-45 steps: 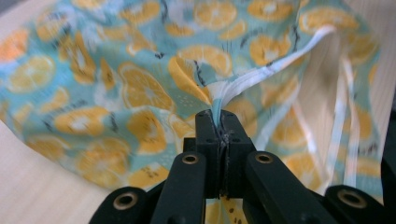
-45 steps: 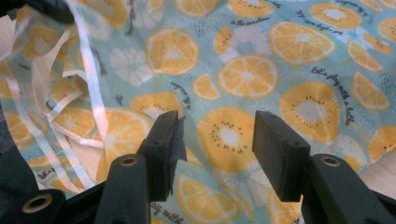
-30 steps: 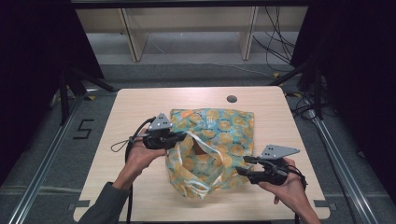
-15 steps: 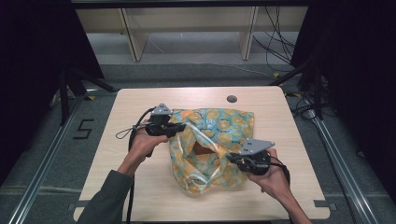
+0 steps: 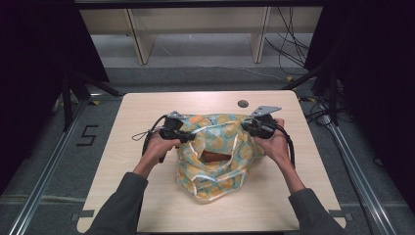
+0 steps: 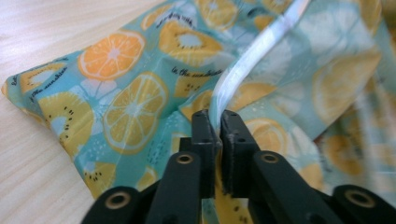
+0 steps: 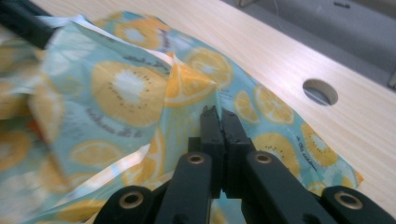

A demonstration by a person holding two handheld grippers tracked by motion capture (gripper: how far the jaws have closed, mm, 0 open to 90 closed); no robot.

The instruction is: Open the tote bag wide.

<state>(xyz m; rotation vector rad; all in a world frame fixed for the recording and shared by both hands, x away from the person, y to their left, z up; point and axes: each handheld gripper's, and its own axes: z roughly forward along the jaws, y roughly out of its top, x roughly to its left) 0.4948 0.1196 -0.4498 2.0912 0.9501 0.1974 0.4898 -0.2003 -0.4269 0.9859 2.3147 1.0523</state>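
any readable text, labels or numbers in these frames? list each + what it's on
"5": black mark on the floor left of the table.
"in the sunshine": black script on the fruit-print bag, left gripper view; reading is approximate.
Further script lines on the bag in both gripper views: too small or blurred to read.

Fruit-print teal bag, crumpled, mouth spread open, on table centre

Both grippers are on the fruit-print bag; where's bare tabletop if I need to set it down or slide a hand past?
Bare table lies left of the bag and along the near edge. A narrower strip runs behind it by the round hole. The middle is crowded.
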